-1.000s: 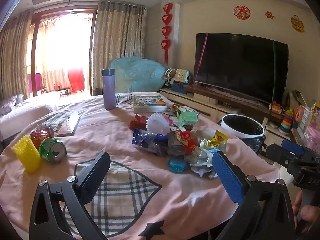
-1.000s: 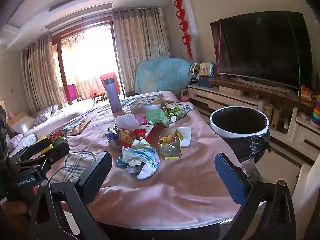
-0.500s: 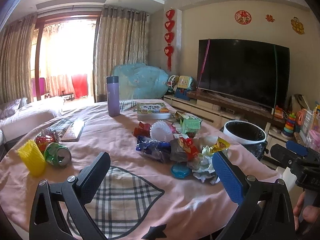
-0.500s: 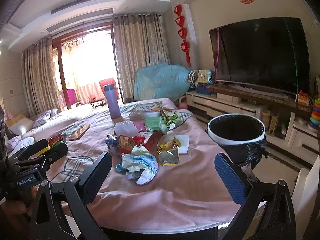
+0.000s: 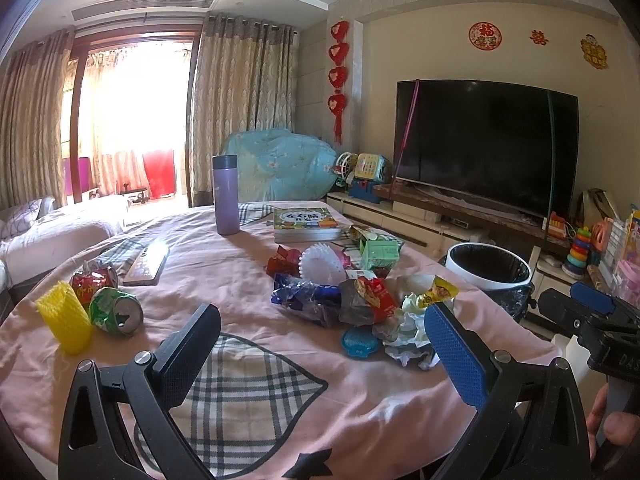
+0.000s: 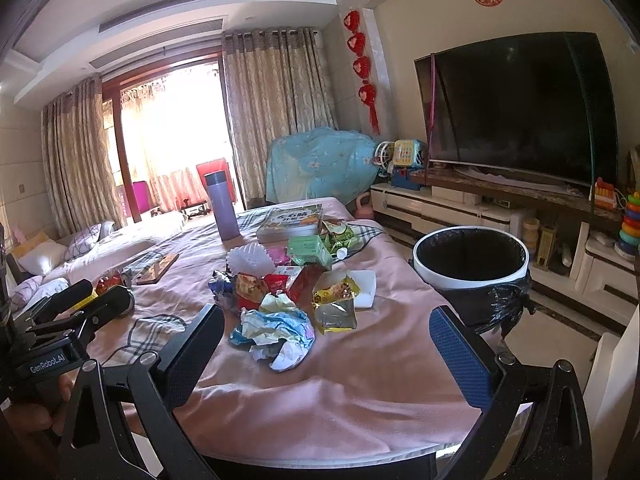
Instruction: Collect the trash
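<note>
Jaws wide apart and empty on the left gripper (image 5: 320,356), which hangs over the near edge of the table (image 5: 248,424). From its camera the trash pile (image 5: 352,296) lies mid-table, just ahead and to the right: foil packets, crumpled paper, a blue lid. Two crushed cans (image 5: 106,300) and a yellow foam sleeve (image 5: 64,320) sit well apart on the left.

The right gripper (image 6: 320,356) is spread open too, holding nothing. Its view puts the crumpled wrapper (image 6: 280,332) nearest, and the lined bin (image 6: 470,268) just beside the table. That wrapper looks light, soft and crushable; a raised fold seems the best place to pinch.
</note>
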`<state>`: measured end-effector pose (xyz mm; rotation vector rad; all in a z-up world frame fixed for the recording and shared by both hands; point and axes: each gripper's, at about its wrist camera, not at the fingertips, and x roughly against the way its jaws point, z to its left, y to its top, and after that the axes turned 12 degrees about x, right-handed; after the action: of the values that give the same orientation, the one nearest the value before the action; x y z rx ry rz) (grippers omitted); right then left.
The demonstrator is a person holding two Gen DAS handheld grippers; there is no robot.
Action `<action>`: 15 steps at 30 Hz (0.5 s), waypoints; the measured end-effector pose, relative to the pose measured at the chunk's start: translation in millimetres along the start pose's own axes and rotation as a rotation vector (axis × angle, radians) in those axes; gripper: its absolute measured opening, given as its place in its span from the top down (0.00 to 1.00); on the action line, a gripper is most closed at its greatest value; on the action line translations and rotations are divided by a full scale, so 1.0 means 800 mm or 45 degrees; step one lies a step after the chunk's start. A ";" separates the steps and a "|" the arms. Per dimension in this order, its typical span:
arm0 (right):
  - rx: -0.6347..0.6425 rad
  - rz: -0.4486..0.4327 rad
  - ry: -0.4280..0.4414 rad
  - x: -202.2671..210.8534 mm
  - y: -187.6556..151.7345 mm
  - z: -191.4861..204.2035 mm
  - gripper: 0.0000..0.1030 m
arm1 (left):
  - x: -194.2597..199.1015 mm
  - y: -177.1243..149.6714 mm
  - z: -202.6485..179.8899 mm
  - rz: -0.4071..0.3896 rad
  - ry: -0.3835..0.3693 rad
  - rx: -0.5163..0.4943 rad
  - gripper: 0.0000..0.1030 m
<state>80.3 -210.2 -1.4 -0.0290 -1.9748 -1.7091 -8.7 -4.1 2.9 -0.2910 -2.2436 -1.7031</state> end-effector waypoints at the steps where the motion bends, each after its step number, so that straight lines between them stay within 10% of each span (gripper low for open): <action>1: -0.002 0.000 0.002 0.000 0.000 0.000 0.00 | 0.000 0.000 0.000 0.001 -0.001 0.000 0.01; 15: -0.012 -0.001 0.009 0.001 0.000 0.000 0.00 | 0.001 0.002 -0.002 0.005 -0.004 -0.005 0.01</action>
<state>79.6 -210.4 -1.1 -0.0262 -1.9618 -1.7168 -9.2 -5.1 4.8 -0.2985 -2.2410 -1.7063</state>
